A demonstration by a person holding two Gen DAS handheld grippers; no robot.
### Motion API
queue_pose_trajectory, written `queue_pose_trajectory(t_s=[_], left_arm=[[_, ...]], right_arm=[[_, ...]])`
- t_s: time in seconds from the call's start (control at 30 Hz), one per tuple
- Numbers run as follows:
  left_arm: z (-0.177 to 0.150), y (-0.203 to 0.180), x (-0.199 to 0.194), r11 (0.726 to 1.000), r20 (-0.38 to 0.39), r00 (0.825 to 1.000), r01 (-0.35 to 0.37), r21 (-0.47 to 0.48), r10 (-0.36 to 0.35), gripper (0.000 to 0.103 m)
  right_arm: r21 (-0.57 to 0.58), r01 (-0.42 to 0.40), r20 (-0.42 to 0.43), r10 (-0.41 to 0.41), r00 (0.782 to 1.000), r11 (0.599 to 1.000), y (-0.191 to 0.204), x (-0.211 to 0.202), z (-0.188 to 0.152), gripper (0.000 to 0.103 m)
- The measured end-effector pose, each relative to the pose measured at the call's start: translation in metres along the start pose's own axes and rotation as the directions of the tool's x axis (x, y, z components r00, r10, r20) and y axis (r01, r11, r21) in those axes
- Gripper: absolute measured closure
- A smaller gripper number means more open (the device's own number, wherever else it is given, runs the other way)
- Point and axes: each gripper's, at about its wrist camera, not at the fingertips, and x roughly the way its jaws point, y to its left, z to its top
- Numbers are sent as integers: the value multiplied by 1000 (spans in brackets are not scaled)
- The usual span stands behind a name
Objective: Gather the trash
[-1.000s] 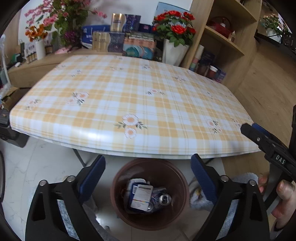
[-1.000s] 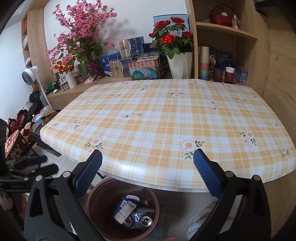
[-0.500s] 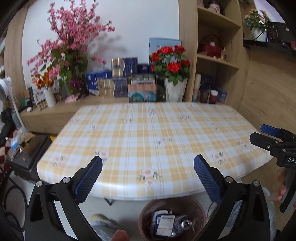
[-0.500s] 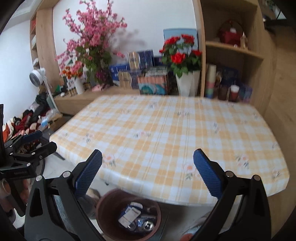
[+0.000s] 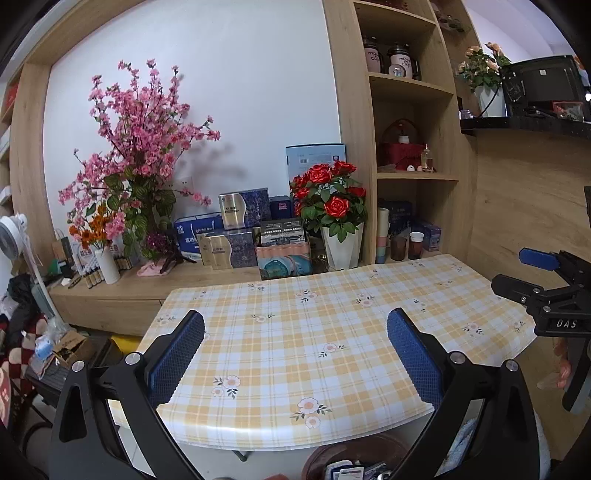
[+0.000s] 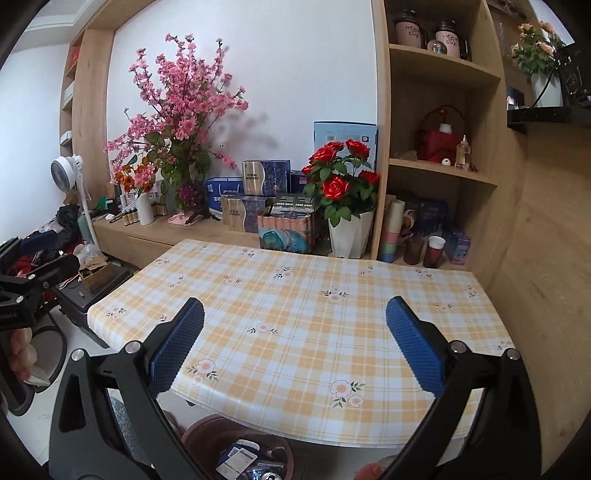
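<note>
Both tongs gaping wide, gripping nothing: left tongs (image 5: 295, 354), right tongs (image 6: 294, 350) hovering over the bare checked surface (image 6: 314, 295). Trash lying in the brown bin (image 6: 207, 434) below: light, slippery cartons (image 6: 236, 456) and thin cans (image 6: 271, 476), probably best pinched across the flat sides.

The letters "DAS" stand in white on the black body of my right gripper (image 5: 532, 275), seen at the edge of my left wrist view. The 2 jars (image 6: 408, 24) on the top shelf carry dark handwritten lettering, too small for me to read. The boxes (image 5: 245, 212) beside the red roses bear printed characters I cannot make out, and the labels on the cartons in the trash bin (image 6: 207, 435) are illegible.
</note>
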Motion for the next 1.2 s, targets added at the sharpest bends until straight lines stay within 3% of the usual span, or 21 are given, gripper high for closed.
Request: queue_pose_trajectory(t_s=[1.2], left_arm=[[-5,4,3,999,-22,1000,20,-26,-21,6]], right_arm=[[-2,42,-12,-42,999,999,-6,-2,-2,6]])
